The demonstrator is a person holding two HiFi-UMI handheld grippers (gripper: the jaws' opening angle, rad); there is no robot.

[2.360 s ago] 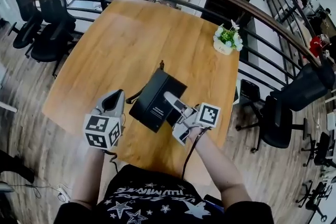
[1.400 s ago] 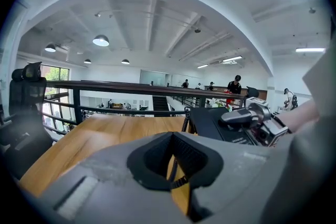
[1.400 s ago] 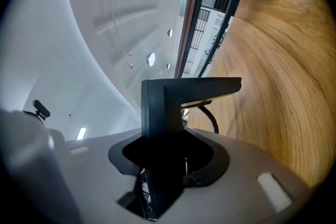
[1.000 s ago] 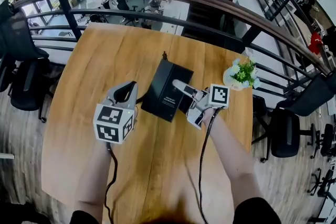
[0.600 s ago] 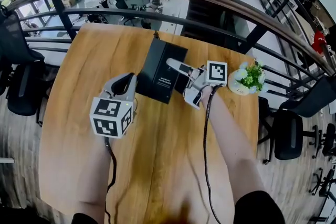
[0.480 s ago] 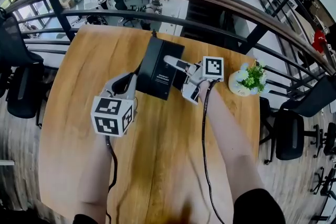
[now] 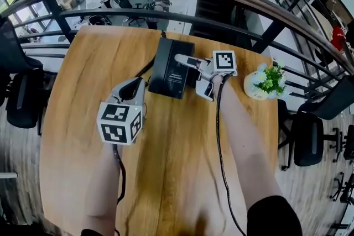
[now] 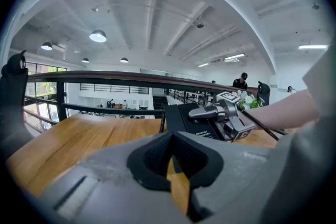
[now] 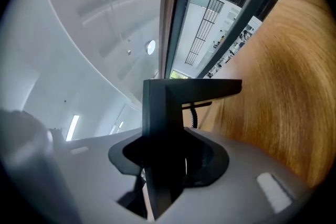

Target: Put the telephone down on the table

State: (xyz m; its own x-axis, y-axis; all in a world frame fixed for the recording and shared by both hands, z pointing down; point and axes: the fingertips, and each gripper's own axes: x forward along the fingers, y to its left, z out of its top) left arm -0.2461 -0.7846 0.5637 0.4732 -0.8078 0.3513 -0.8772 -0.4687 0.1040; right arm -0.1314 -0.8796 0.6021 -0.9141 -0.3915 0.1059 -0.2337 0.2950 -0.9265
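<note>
Fingers (image 7: 182, 59) of right gripper (image 7: 185, 65) pinching telephone (image 7: 168, 63) by its right edge, low at table's (image 7: 166, 174) far side — left gripper (image 7: 134, 85) pressed together, empty; likely rigid, hefty, smooth-cased — best held by that stiff edge.

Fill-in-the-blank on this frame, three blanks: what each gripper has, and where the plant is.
1. The right gripper is shut on the black ___.
2. The left gripper holds ___.
3. In the head view, the potted plant stands at the table's ___ edge.
Missing words: telephone; nothing; right.
</note>
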